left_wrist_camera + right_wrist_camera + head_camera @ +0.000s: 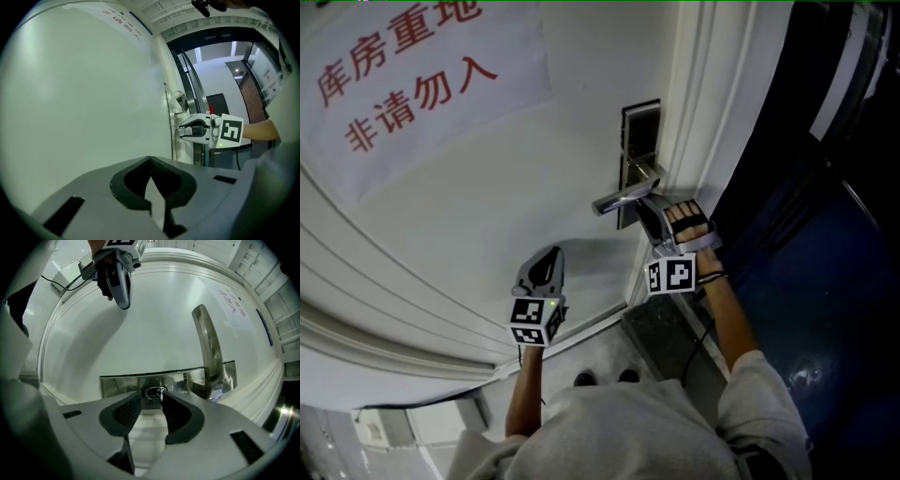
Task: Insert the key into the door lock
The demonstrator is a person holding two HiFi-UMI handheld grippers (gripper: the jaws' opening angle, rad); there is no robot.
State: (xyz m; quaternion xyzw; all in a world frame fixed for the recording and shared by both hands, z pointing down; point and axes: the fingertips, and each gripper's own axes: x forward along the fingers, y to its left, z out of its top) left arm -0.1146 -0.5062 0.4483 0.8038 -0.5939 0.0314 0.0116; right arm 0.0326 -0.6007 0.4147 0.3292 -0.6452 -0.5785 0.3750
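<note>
**Standing open at the lock plate: key looks seated, R jaws wide**

R gripper (151, 398) sits right up against the lock plate (117, 386). Its jaws are spread wide and the pads grip nothing. Dead ahead btw the tips, on the plate, is the oval keyhole (152, 393) with a thin bright sliver, prob. the key (161, 392) seen edge-on. The key's long axis runs straight out of the plate toward R, so any re-grip or push goes along that line.

L gripper (150, 159) is well off the plate, over bare door panel (84, 93), jaws together, empty. R is far nearer.

Only the R gripper view shows the sliver. In the head view R covers the keyhole. In the L gripper view R is side-on at the plate, too small to show the key.
</note>
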